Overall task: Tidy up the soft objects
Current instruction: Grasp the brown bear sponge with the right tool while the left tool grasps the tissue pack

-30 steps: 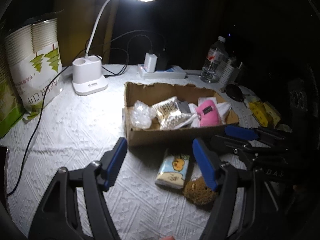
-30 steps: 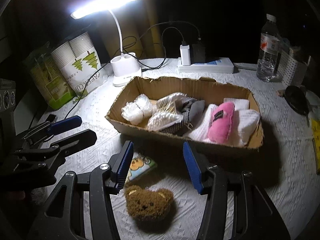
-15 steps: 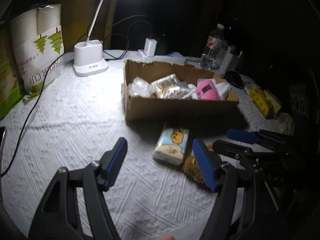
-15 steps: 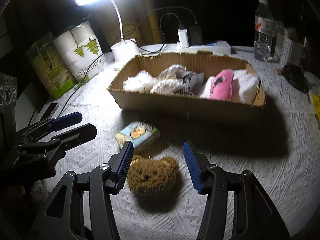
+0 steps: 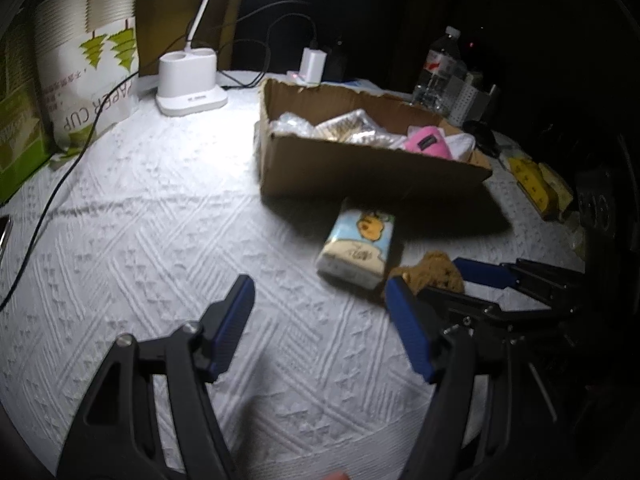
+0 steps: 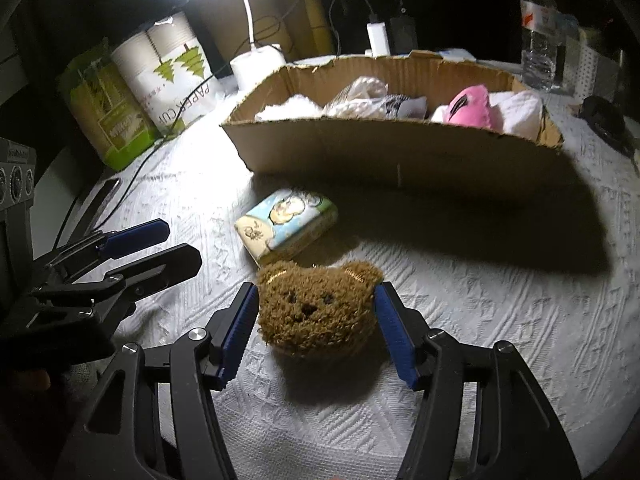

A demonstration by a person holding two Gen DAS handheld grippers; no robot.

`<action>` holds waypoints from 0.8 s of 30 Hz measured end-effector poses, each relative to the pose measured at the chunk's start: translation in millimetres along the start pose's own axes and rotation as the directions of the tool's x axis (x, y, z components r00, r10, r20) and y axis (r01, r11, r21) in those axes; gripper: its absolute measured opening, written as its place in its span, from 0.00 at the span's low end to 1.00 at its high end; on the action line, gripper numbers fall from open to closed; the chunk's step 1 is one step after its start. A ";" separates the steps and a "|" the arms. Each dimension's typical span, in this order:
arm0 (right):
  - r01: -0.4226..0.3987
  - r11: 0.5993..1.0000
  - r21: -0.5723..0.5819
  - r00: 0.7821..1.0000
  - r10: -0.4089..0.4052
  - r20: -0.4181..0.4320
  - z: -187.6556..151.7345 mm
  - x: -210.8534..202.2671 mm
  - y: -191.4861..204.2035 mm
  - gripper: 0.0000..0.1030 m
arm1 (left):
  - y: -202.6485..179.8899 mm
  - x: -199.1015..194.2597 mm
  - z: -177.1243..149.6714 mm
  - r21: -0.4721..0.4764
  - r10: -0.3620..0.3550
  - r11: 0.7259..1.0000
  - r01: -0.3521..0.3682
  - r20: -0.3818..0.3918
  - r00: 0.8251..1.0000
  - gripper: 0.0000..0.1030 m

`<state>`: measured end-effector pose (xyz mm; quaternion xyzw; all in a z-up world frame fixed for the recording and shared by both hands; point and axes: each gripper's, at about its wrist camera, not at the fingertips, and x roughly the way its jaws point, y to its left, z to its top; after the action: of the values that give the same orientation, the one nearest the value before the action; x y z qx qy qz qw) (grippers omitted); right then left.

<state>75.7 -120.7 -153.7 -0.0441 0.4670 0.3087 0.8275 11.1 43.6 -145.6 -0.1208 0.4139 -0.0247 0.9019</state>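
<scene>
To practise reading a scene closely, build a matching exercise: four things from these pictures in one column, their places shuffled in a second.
1. brown fuzzy bear-face plush
2. pink plush toy
3. blue cartoon-printed tissue pack
4. clear plastic water bottle

A. inside the cardboard box
B. between the right tool's fingers
C. standing behind the box
D. on the cloth before the box

Pairs: 1-B, 2-A, 3-D, 4-C

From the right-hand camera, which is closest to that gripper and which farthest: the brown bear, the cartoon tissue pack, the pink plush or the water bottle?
1. Brown bear: between the right gripper fingers.
2. Tissue pack: just beyond, slightly left.
3. Pink plush: in the cardboard box, right.
4. Water bottle: far right, behind the box.
</scene>
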 end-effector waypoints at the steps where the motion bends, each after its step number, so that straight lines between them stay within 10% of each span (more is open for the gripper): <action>1: 0.000 1.000 -0.001 1.000 0.000 -0.002 -0.6 1.8 0.4 0.62 | 1.0 0.3 -1.0 -0.003 0.003 1.000 -0.003 -0.002 1.000 0.68; 24: -0.040 0.999 0.008 0.999 0.040 0.024 -5.2 -1.1 -32.8 0.59 | -25.4 32.5 8.3 0.043 0.076 0.996 -0.073 -0.079 0.994 0.68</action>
<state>89.5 -149.4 -162.8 -0.0278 0.4592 0.3236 0.8268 40.1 15.9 -158.4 -0.0861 0.4538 -0.0040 0.8869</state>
